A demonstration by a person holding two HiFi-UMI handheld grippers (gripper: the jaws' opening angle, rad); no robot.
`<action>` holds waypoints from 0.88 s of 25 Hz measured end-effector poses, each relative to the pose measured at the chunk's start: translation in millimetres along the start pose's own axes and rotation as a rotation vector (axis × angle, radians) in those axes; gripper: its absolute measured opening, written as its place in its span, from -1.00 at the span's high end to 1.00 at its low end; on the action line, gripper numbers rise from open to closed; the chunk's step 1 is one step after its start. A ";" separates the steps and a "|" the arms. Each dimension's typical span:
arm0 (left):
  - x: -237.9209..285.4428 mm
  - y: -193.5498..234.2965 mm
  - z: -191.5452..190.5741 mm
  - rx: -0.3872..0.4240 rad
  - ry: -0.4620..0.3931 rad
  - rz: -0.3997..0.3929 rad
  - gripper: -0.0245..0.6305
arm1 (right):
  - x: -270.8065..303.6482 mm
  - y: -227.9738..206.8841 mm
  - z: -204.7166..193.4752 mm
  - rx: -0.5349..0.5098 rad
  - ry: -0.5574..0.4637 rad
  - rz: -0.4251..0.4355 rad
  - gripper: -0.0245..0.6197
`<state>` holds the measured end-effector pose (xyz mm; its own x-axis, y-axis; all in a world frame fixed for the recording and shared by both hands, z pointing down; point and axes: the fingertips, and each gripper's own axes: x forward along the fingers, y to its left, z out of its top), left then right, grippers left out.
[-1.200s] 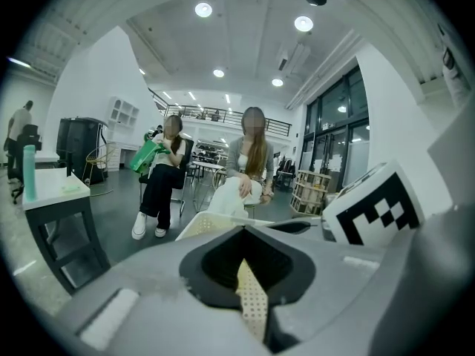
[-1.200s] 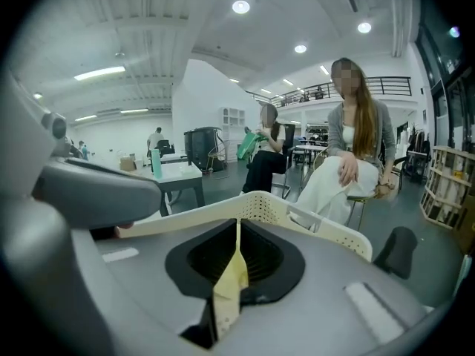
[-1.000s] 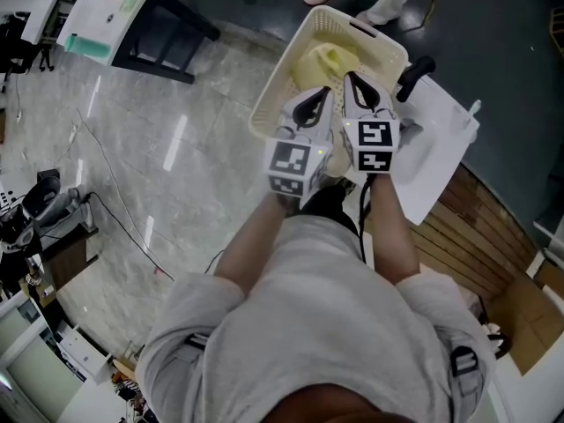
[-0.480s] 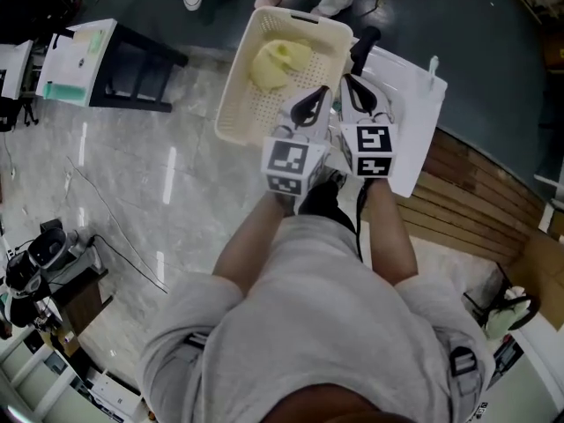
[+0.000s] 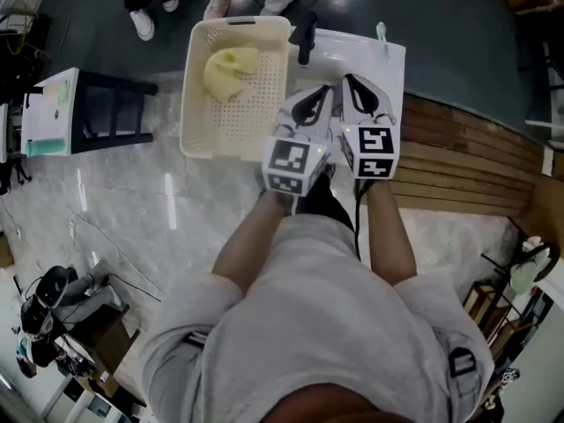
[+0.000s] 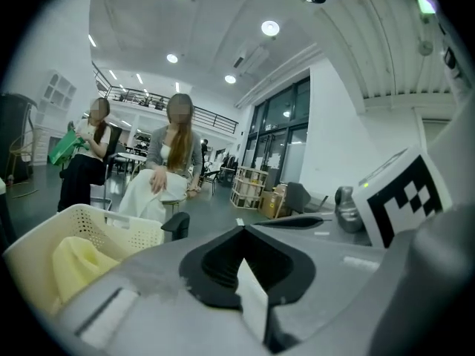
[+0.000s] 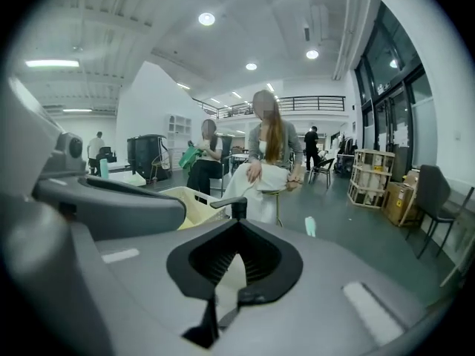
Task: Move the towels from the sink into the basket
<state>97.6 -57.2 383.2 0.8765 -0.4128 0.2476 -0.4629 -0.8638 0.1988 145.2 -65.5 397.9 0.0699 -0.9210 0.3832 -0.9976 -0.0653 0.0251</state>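
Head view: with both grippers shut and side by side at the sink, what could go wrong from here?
The left gripper and right gripper sit almost touching, so they may knock together. The black faucet on the sink stands just ahead and could be struck.

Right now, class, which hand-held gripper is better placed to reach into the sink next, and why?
Probably the right hand-held gripper: it hangs over the white sink, jaws shut and empty. The left hand-held gripper sits by the edge of the basket, nearer the yellow towel already inside.
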 end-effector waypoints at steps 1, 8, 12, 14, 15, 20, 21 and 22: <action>4.5 -5.3 -2.4 0.001 0.007 -0.010 0.87 | -2.7 -6.2 -3.2 0.007 0.003 -0.010 0.90; 32.3 -35.0 -19.5 -0.005 0.054 -0.059 0.87 | -16.7 -40.8 -23.7 0.044 0.029 -0.050 0.90; 47.8 -44.3 -33.9 -0.014 0.084 -0.072 0.87 | -17.8 -57.6 -38.8 0.056 0.048 -0.058 0.90; 54.0 -46.2 -40.7 -0.022 0.097 -0.071 0.87 | -17.4 -63.3 -46.8 0.064 0.062 -0.057 0.90; 57.0 -46.5 -44.4 -0.026 0.105 -0.069 0.87 | -17.0 -65.4 -50.8 0.067 0.069 -0.055 0.90; 70.3 -45.8 -71.1 -0.056 0.156 -0.054 0.87 | -11.9 -71.3 -76.2 0.089 0.110 -0.036 0.90; 72.6 -45.2 -76.8 -0.061 0.166 -0.051 0.87 | -9.8 -72.4 -81.3 0.092 0.117 -0.032 0.90; 74.8 -44.0 -82.6 -0.064 0.177 -0.047 0.87 | -7.4 -73.5 -86.2 0.095 0.124 -0.027 0.90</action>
<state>172.6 -26.2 471.3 0.8630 -0.3107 0.3983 -0.4346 -0.8586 0.2720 217.9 -20.8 472.8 0.0903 -0.8645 0.4944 -0.9902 -0.1312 -0.0486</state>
